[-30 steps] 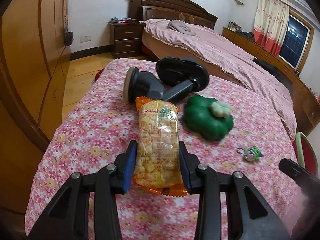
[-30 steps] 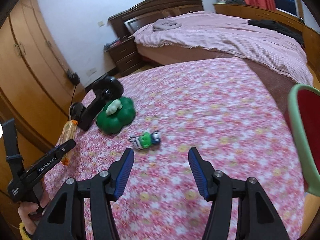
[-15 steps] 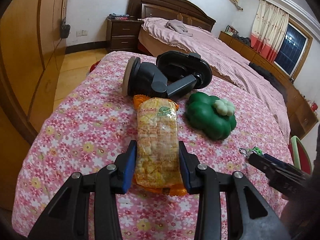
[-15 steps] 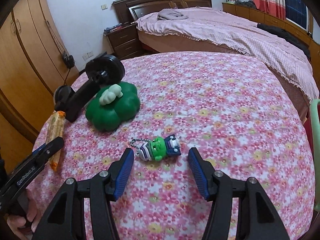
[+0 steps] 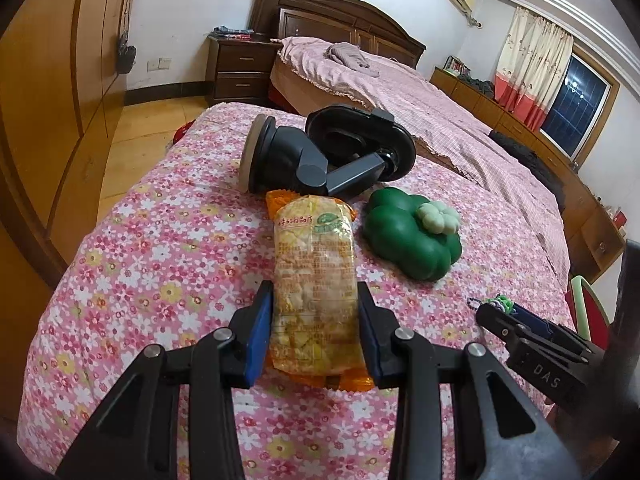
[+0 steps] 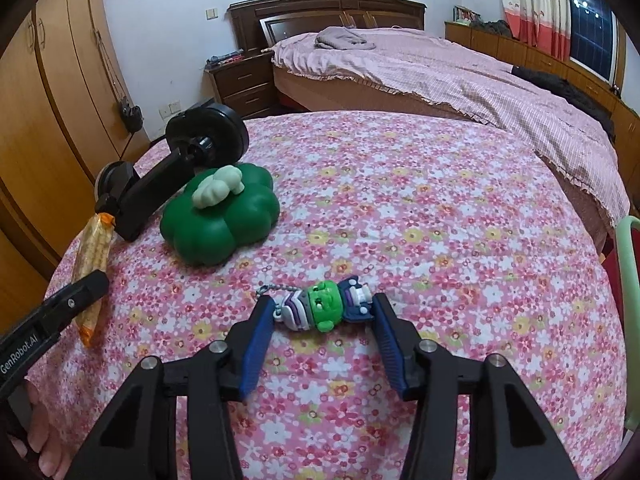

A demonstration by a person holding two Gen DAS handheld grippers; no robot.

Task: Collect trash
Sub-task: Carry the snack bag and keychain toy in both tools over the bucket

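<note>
A bed (image 6: 460,80) with a pink checked cover is filling the far side of the room in both views, and wooden wardrobes (image 5: 52,120) are lining the wall toward nine o'clock. Nearer, a surface under a pink floral cloth (image 6: 420,220) is carrying everything else. A black phone holder (image 5: 320,156) is lying on its side at twelve o'clock in the left wrist view, its suction base toward ten o'clock, and a green clover-shaped toy (image 5: 412,236) with a pale clover on top is sitting just beside it toward two o'clock. The snack packet (image 5: 314,284), yellow with orange ends, is lying lengthwise on the cloth from six o'clock up to twelve, its far end touching the phone holder. The left gripper (image 5: 314,328) is pinching the packet's near half, both blue pads pressing on its sides. In the right wrist view the right gripper (image 6: 324,328) is pointing down at the cloth with its jaws closing; a small green-faced keychain figure (image 6: 324,308) is lying crosswise between the fingertips, the pads looking close to its ends, though contact cannot be told. The toy there is sitting toward ten o'clock, and a person's hand (image 6: 36,432) is showing at eight o'clock.
</note>
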